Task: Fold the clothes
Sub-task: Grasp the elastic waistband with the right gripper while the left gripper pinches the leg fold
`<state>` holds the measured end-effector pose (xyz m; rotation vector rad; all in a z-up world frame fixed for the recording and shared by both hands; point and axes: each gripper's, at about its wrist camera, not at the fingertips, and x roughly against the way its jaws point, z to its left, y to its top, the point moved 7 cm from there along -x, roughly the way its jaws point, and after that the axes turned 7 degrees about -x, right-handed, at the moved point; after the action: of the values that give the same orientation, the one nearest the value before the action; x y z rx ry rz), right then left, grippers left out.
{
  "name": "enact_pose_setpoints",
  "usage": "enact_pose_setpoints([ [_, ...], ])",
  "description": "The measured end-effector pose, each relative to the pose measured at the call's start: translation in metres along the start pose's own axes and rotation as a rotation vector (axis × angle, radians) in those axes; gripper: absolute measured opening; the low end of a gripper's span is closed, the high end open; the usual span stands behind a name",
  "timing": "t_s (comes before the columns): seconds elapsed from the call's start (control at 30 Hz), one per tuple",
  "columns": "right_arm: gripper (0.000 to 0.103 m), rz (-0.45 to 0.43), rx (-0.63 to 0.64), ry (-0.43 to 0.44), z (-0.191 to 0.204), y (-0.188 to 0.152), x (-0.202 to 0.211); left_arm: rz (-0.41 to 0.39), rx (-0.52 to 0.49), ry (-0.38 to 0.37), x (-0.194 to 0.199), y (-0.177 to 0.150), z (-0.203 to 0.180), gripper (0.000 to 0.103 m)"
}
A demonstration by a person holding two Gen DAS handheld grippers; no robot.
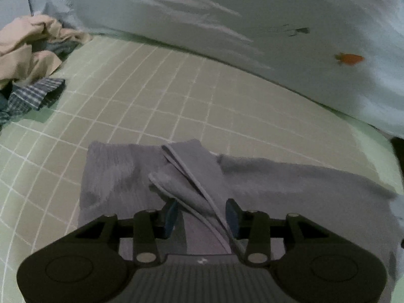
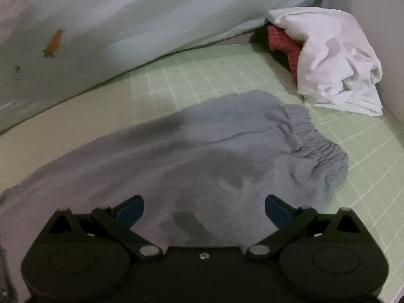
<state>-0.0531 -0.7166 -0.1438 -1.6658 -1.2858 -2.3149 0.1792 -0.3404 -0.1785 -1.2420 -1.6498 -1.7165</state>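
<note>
Grey shorts (image 2: 202, 156) lie spread on a green gridded mat (image 2: 353, 176), their gathered elastic waistband (image 2: 318, 146) turned toward the mat's right side in the right wrist view. In the left wrist view the same garment (image 1: 303, 197) shows a folded-over flap with pale piped edging (image 1: 186, 174) running back between the fingers.

The left gripper (image 1: 202, 217) hovers low over that flap with its blue pads (image 1: 170, 217) partly apart; the piped edge passes between them, close to the right pad, but whether it is pinched cannot be told. The right gripper (image 2: 204, 212) sits over the middle of the shorts with its jaws spread wide and nothing between them.

Behind the mat rises a pale blue-green sheet (image 2: 151, 25) printed with small orange carrots (image 2: 54, 41). At the far left of the mat sits a crumpled heap: a beige garment (image 1: 27, 48) over a dark plaid one (image 1: 32, 96), well apart from the shorts. At the far right, a rumpled white garment (image 2: 335, 60) lies partly over a red checked cloth (image 2: 282, 40), near the waistband but not touching it.
</note>
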Motion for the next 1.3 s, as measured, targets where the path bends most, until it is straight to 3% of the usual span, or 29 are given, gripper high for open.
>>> enact_pose_setpoints([
  [0.27, 0.103, 0.009, -0.028, -0.106, -0.026, 0.017, -0.020, -0.011, -0.007, -0.001, -0.016, 0.012, 0.002, 0.041],
  [0.3, 0.103, 0.006, -0.030, -0.108, -0.027, 0.018, -0.020, -0.012, -0.009, -0.005, -0.017, 0.012, 0.000, 0.032],
  [0.33, 0.103, 0.001, -0.030, -0.111, -0.028, 0.020, -0.020, -0.014, -0.011, -0.010, -0.018, 0.013, -0.002, 0.013],
  [0.37, 0.103, -0.005, -0.028, -0.110, -0.029, 0.022, -0.019, -0.019, -0.019, -0.016, -0.019, 0.014, -0.006, 0.006],
  [0.6, 0.103, -0.036, -0.025, -0.076, -0.028, 0.025, -0.013, -0.049, -0.151, -0.114, -0.011, 0.021, -0.062, 0.006],
  [0.7, 0.103, -0.042, -0.039, -0.070, -0.033, 0.025, -0.016, -0.047, -0.209, -0.164, -0.010, 0.022, -0.089, 0.012],
  [0.83, 0.103, -0.060, -0.071, -0.083, -0.048, 0.029, -0.018, 0.008, -0.234, -0.199, -0.017, 0.011, -0.112, 0.050],
  [0.93, 0.103, -0.075, -0.083, -0.123, -0.066, 0.031, -0.023, 0.021, -0.229, -0.166, -0.019, 0.009, -0.112, 0.061],
  [1.17, 0.103, -0.080, -0.102, -0.205, -0.107, 0.031, -0.049, 0.044, -0.215, -0.083, -0.022, 0.014, -0.101, 0.063],
  [1.3, 0.103, -0.038, -0.124, -0.224, -0.123, 0.030, -0.068, 0.051, -0.208, -0.054, -0.022, 0.021, -0.092, 0.064],
])
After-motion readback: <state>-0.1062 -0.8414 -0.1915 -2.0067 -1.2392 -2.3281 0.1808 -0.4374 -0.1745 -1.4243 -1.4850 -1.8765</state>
